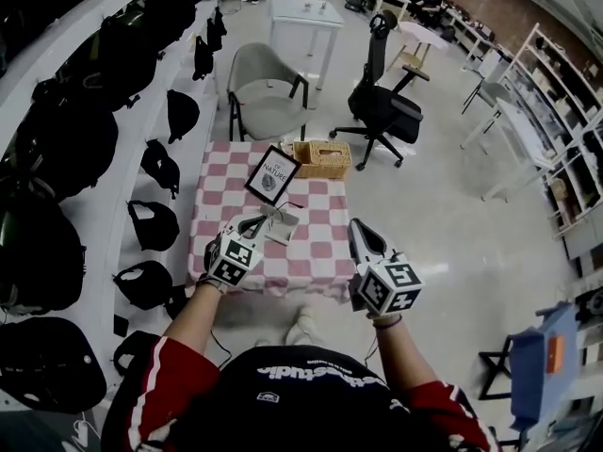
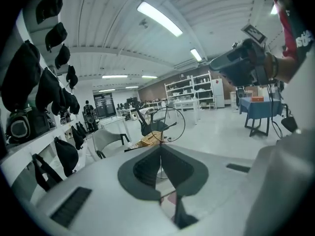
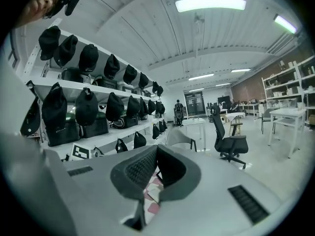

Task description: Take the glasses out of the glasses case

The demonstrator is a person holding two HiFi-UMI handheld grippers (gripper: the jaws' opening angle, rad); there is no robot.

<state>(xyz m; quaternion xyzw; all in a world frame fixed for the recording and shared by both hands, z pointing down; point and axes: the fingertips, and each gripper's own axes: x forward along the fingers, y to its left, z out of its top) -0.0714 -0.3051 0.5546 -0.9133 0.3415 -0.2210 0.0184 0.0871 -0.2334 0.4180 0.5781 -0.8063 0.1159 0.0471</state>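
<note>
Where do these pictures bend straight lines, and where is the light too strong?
Head view: the wall shelf curves like a bow. Left gripper view: the ceiling lamp is washed out. Right gripper view: the wide lamp glares; the corners go black.

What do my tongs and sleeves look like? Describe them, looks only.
The left tongs and right tongs match: light grey bodies with dark ridged pads inside the tips and dark slotted patches on top. Each carries a white cube with black square markers. The sleeves are red with white edging, on a dark top with white lettering.
</note>
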